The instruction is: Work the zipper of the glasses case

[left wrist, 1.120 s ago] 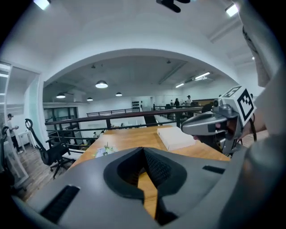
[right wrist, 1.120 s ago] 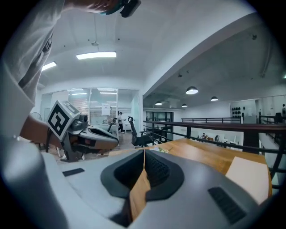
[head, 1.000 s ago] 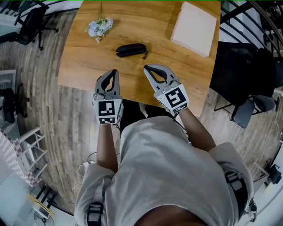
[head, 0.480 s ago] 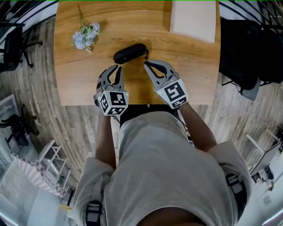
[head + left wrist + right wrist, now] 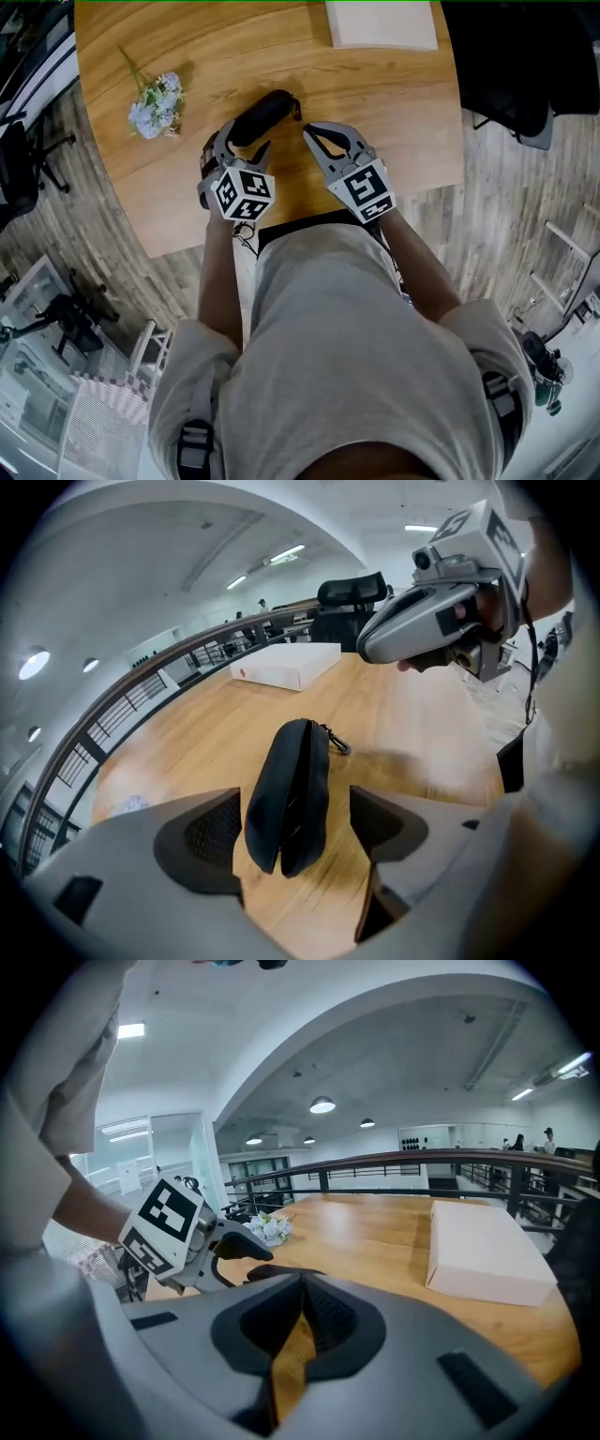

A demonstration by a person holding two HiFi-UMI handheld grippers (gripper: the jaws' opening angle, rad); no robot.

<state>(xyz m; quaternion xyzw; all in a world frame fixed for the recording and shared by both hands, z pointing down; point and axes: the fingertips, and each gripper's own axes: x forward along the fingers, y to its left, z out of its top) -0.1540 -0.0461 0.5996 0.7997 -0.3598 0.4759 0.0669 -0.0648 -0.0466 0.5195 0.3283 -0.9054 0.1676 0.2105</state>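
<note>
Wooden table (image 5: 394, 103), smooth grain. Your left tool (image 5: 295, 825): jaws just opened wide, straddling black oval zippered glasses case (image 5: 291, 780), not clamped. Your right tool (image 5: 302, 1288): closed, empty.

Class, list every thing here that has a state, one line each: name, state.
glasses case: lying on the table, ungripped.
left gripper: jaws open, have just been opening, pads clear of the case between them.
right gripper: jaws shut, empty.
flower sprig: lying flat.
white box: closed, lying flat.
</note>
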